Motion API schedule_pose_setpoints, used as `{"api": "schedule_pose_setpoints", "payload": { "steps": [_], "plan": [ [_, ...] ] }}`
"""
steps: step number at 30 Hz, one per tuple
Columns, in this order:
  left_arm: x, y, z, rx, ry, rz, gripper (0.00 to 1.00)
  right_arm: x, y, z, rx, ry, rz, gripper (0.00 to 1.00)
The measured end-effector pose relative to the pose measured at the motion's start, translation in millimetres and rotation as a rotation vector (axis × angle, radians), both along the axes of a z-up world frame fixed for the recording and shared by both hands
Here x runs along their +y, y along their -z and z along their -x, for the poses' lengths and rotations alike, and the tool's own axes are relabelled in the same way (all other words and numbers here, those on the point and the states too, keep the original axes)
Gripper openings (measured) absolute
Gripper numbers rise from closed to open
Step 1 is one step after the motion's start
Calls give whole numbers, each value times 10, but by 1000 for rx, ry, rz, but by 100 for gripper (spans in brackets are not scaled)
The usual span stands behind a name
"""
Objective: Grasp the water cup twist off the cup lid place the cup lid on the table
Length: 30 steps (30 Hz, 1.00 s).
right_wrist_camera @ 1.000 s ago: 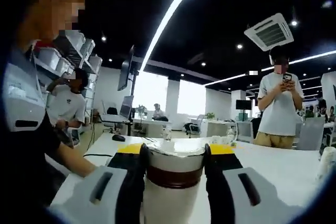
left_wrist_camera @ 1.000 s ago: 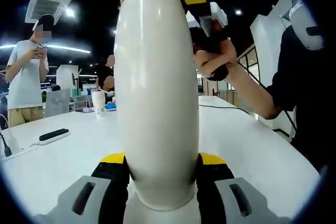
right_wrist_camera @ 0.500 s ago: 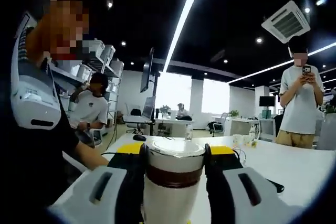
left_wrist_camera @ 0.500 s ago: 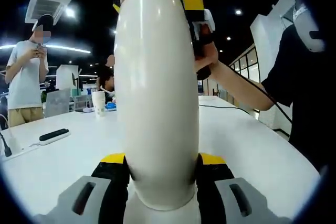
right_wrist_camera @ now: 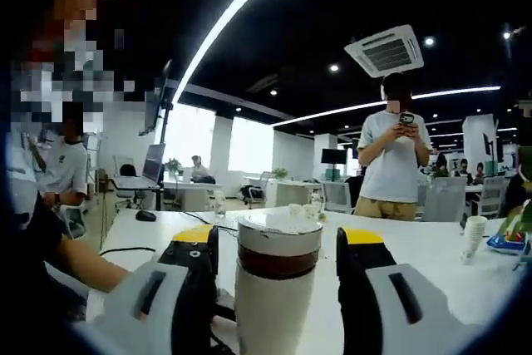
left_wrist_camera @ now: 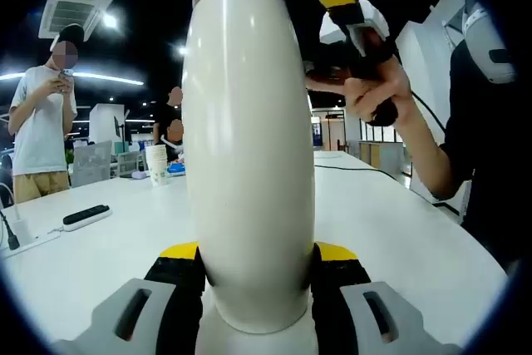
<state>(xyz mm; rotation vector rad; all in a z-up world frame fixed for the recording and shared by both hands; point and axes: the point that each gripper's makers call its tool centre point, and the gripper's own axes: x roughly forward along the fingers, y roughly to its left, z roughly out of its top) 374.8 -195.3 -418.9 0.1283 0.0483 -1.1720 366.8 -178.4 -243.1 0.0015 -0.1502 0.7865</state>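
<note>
Left gripper [left_wrist_camera: 256,257] clamps water cup [left_wrist_camera: 249,147] — no readable label.

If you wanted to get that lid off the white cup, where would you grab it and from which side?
Grip the cup lid by its round rim, just above the brown band, coming in level from the side so the jaws of the right gripper straddle it. The left gripper is clamped low on the water cup, bracing it for twisting.
</note>
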Motion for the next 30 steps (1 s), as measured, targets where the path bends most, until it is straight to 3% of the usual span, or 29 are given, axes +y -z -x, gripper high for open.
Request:
{"api": "schedule_pose_setpoints", "payload": {
  "steps": [4, 8, 10, 12, 19, 23, 30],
  "plan": [
    [2, 1, -6, -1, -1, -1, 51, -1, -24, -51, -29, 61, -9, 54],
    [5, 2, -15, -2, -2, -3, 51, 110, 58, -109, 12, 21, 2, 48],
    [9, 3, -20, 2, -2, -2, 51, 90, 53, -135, -37, 28, 38, 45],
    [11, 5, -23, 3, -2, -1, 51, 96, 59, -109, -19, -15, 14, 45],
    [17, 9, -34, 11, -4, 2, 51, 181, 58, -47, -54, -301, 42, 45],
    [11, 9, -32, 9, -2, 1, 51, 181, 54, -27, -41, -476, 10, 45],
    [6, 6, -30, 8, 0, 1, 51, 167, 70, -31, -56, -649, -7, 46]
  ]
}}
